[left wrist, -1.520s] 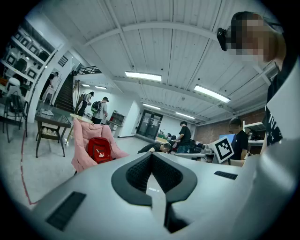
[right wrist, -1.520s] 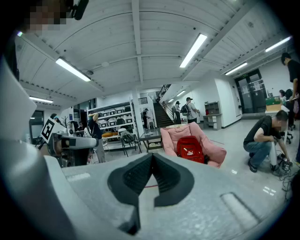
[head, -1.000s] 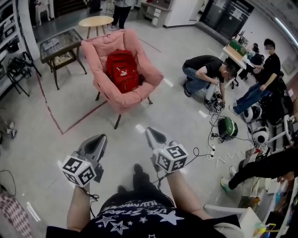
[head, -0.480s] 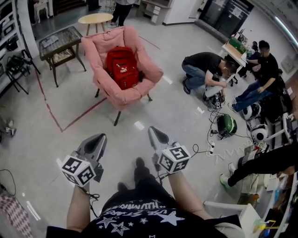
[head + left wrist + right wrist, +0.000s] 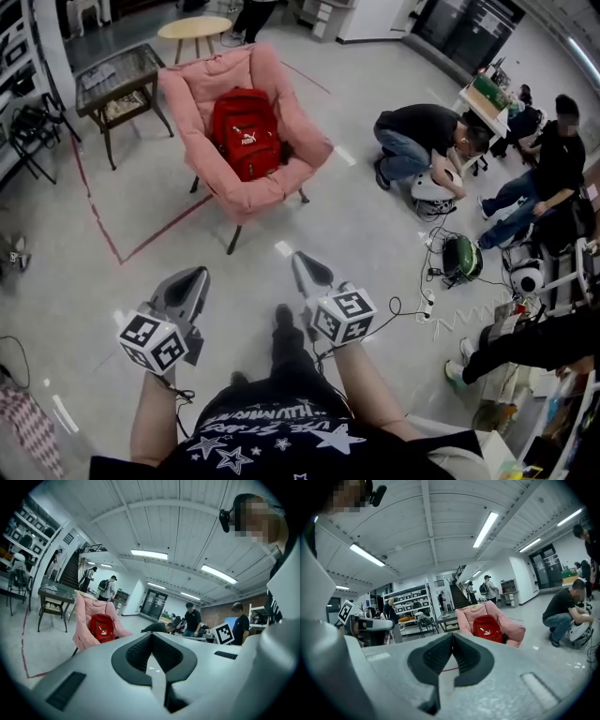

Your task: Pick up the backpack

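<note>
A red backpack (image 5: 246, 133) stands upright on the seat of a pink armchair (image 5: 214, 86) some way ahead of me on the grey floor. The left gripper view shows the backpack (image 5: 101, 628) at mid left, the right gripper view shows the backpack (image 5: 487, 626) right of centre. My left gripper (image 5: 194, 279) and right gripper (image 5: 303, 264) are both held low in front of my body, well short of the chair, jaws shut with nothing between them.
A glass-topped side table (image 5: 114, 82) and a round wooden table (image 5: 194, 27) stand behind the chair. Red tape lines (image 5: 142, 242) cross the floor. A person crouches (image 5: 422, 141) at right by robot parts and cables (image 5: 441, 300); others sit further right. Shelving (image 5: 21, 56) lines the left.
The chair and backpack sit slightly nearer and more central than before. Both grippers stay shut and have dropped a little in the head view.
</note>
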Demonstrator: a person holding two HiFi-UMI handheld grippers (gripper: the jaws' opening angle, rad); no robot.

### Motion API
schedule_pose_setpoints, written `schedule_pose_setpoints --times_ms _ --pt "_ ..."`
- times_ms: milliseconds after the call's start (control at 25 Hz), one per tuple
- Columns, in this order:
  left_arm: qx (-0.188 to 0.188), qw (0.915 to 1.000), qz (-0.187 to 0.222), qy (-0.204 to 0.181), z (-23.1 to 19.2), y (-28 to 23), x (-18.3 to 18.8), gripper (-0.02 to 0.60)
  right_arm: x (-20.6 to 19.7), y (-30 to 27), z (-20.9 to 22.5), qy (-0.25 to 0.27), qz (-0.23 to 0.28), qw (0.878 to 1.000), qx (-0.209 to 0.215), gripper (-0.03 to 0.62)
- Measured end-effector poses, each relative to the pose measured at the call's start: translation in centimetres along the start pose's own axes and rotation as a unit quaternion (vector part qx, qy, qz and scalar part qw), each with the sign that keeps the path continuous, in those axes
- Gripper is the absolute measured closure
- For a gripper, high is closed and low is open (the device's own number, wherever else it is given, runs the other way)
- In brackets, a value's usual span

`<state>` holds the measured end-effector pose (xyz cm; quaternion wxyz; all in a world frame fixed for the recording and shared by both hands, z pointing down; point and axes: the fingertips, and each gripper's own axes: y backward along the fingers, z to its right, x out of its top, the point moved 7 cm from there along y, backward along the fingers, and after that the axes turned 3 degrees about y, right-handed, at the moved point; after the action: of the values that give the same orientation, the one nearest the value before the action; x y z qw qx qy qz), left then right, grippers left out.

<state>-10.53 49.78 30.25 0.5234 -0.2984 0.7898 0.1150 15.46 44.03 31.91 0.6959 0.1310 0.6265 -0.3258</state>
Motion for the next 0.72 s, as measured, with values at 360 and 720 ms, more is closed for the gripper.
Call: schedule_pose_setpoints --times_ms 360,720 --pt "0.031 0.9994 -0.015 0.006 -3.5 -11.7 1.4 0.574 1.8 -7.6 11.2 -0.010 -0.021 0.999 0.021 0.594" --pt "0.065 0.9975 -0.018 0.019 -4.8 -20.9 2.8 0.574 3.9 -13.1 20.4 -0.024 -0.035 0.998 0.044 0.592"
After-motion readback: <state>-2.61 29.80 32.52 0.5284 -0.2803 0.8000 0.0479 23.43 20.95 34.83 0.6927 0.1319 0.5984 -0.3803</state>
